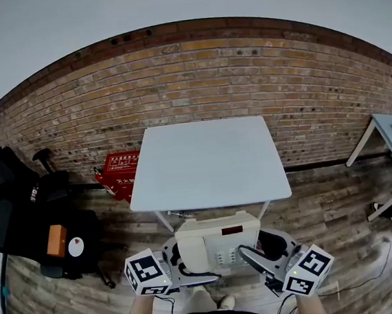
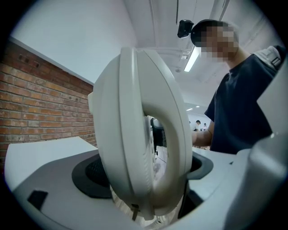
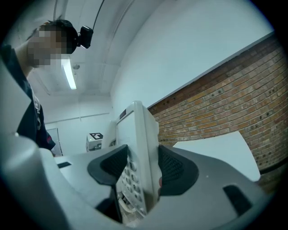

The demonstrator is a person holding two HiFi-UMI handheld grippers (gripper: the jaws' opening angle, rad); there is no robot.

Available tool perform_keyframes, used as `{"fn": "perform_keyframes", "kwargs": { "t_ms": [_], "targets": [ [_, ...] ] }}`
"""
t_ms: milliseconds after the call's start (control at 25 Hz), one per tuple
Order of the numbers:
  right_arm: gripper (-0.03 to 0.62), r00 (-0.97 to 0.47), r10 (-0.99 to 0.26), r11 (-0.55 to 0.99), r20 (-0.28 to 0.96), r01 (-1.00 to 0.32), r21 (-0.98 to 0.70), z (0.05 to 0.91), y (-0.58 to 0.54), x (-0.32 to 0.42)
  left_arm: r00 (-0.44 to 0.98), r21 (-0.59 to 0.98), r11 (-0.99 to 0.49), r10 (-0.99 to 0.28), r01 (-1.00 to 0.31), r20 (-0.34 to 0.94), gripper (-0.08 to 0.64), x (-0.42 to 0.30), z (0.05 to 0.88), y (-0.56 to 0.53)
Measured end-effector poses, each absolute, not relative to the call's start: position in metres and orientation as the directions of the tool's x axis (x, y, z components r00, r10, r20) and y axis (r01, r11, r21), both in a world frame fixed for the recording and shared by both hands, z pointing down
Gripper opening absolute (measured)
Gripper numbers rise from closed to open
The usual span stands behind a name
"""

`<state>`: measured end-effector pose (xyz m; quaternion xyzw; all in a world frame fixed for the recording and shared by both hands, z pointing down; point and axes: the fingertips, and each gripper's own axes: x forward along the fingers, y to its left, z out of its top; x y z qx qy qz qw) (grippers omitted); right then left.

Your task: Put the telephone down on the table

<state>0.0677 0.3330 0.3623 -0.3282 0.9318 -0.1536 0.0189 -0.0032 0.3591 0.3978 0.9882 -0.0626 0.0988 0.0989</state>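
While it hangs clear of the table (image 1: 207, 160), the telephone (image 1: 218, 242) sits low centre in the head view, under the table's near edge, keypad up. It is carried between both claws. From the lower left the left gripper (image 1: 192, 276) reaches in level, jaws spread wide and clamped across the handset (image 2: 144, 134), one pad on each side. From the lower right the right gripper (image 1: 255, 256) angles in, jaws pinching the telephone's keypad-side edge. Both forearms enter at the bottom edge. Beyond are a brick wall (image 1: 195, 77), a black chair (image 1: 22, 211) at left and a red crate (image 1: 120, 172).
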Motion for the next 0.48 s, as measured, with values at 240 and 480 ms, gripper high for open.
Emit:
{"fn": "perform_keyframes", "kwargs": {
  "t_ms": [240,480],
  "targets": [
    [0.215,-0.788,-0.613,0.739,0.062,-0.599,-0.308,0.362,0.312,0.067,0.972,0.187,-0.971,-0.109,-0.148,0.208,0.46,-0.004,0.397,0.338],
    [0.215,-0.788,-0.613,0.736,0.059,-0.597,-0.319,0.367,0.278,0.064,0.974,0.197,-0.97,-0.101,-0.142,0.204,0.462,-0.007,0.402,0.304]
  ]
}}
